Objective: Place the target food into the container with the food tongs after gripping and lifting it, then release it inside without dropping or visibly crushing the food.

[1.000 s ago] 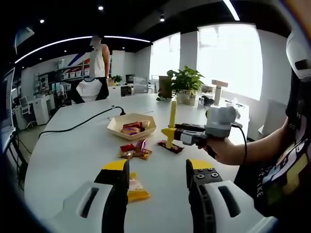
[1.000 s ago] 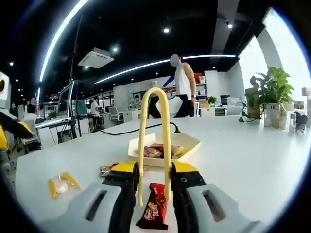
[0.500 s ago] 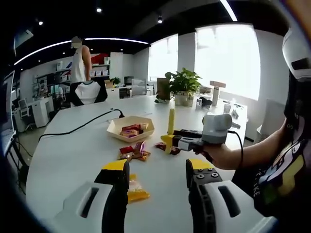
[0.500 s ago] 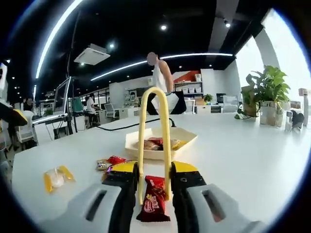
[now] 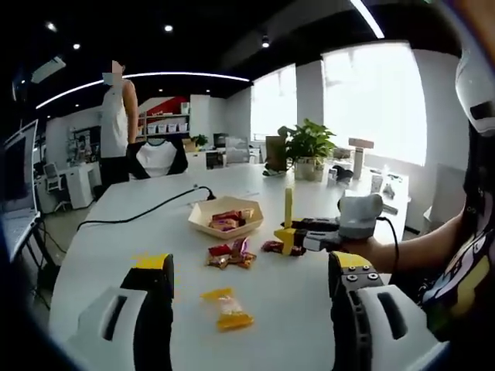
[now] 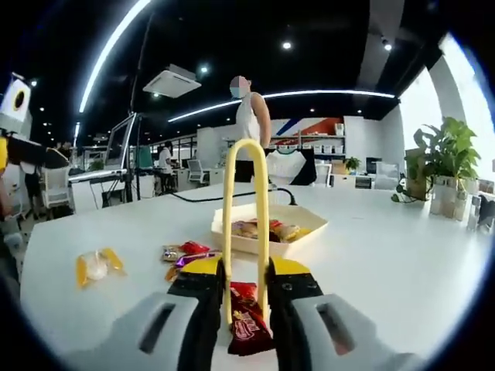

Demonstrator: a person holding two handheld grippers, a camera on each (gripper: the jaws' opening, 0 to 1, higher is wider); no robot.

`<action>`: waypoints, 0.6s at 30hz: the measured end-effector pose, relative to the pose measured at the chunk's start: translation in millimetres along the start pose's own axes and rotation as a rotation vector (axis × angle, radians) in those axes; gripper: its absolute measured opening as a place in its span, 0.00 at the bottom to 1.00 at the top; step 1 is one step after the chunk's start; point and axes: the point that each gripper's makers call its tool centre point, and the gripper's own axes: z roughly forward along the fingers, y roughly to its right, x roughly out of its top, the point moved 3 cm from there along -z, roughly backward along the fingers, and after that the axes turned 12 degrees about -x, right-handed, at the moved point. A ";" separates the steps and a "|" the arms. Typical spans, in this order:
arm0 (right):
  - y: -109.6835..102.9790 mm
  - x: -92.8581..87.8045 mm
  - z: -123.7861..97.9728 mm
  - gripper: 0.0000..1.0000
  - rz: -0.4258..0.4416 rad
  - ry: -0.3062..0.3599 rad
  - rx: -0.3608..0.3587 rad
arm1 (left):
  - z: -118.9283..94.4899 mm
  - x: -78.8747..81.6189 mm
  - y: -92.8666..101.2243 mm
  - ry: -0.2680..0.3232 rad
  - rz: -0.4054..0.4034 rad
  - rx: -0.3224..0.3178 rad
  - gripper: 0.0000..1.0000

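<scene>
My right gripper (image 6: 246, 267) is shut on yellow food tongs (image 6: 245, 209), which stand upright with their loop end up. A red snack bar (image 6: 246, 325) lies on the white table between the tongs' two legs, at their lower ends. In the left gripper view the right gripper (image 5: 309, 234) holds the tongs (image 5: 288, 210) just above that bar (image 5: 272, 247). The beige paper container (image 6: 303, 230) with wrapped snacks sits just beyond. My left gripper (image 5: 250, 264) stands wide open above the table with nothing held.
A small pile of wrapped snacks (image 5: 230, 255) lies near the container (image 5: 203, 222). A yellow packet (image 5: 227, 308) lies closer to my left gripper. A black cable (image 5: 147, 210) crosses the table. Plants (image 5: 307, 147) stand at the far edge. A person stands in the background.
My left gripper's jaws have spread much wider. The right gripper with the tongs has sunk slightly over the red bar. The background person has walked on.
</scene>
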 end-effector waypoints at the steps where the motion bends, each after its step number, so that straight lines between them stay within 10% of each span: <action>1: 0.7 0.5 0.2 0.17 -0.005 0.000 0.009 | -0.2 0.5 0.1 -0.001 0.004 0.000 0.92; 12: 1.8 29.6 -5.2 0.17 0.009 0.016 0.063 | -2.2 6.9 1.6 0.016 0.036 0.014 0.99; 18: 12.6 88.6 -5.5 0.17 -0.025 0.130 0.070 | -0.7 7.4 6.4 0.015 0.049 0.009 1.00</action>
